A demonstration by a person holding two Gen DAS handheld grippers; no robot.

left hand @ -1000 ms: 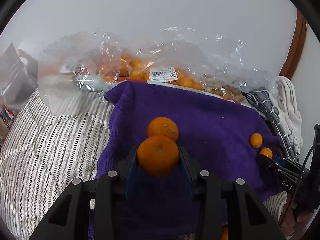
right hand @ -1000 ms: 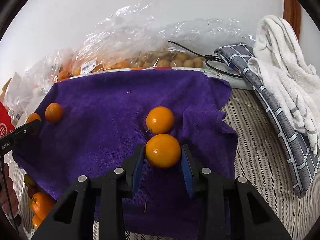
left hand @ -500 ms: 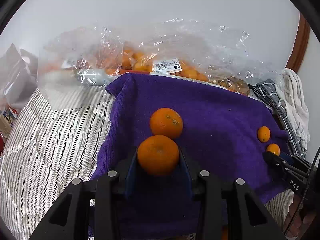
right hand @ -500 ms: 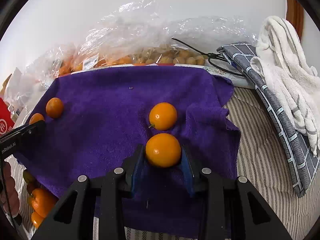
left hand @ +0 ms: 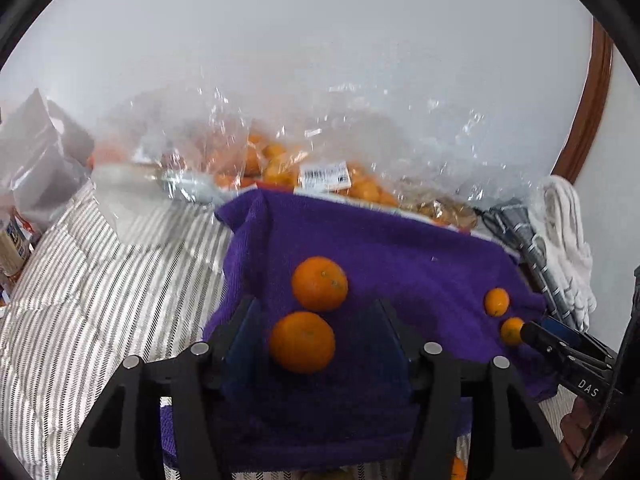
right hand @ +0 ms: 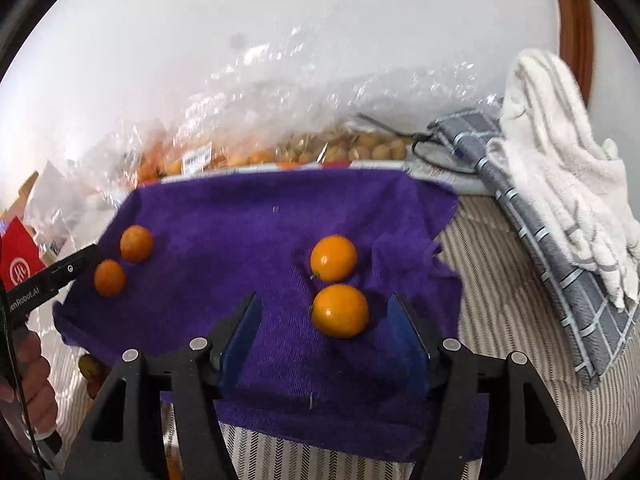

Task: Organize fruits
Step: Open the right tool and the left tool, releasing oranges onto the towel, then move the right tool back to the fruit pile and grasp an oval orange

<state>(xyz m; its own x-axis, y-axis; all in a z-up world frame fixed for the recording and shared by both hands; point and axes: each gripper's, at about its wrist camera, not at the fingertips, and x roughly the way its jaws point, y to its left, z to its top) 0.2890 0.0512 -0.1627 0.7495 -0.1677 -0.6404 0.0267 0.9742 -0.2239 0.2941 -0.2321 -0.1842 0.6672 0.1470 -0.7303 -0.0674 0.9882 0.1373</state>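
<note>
Our left gripper [left hand: 316, 340] is opening, its jaws clear of the round, dimpled orange mandarin [left hand: 302, 342] lying between them on the purple terry towel [left hand: 400, 252]. Our right gripper [right hand: 325, 330] is opening too, around a glossier orange fruit [right hand: 340, 311] whose stem end faces left. A second fruit [right hand: 333, 258] sits just beyond; being round, none shows a long axis
</note>
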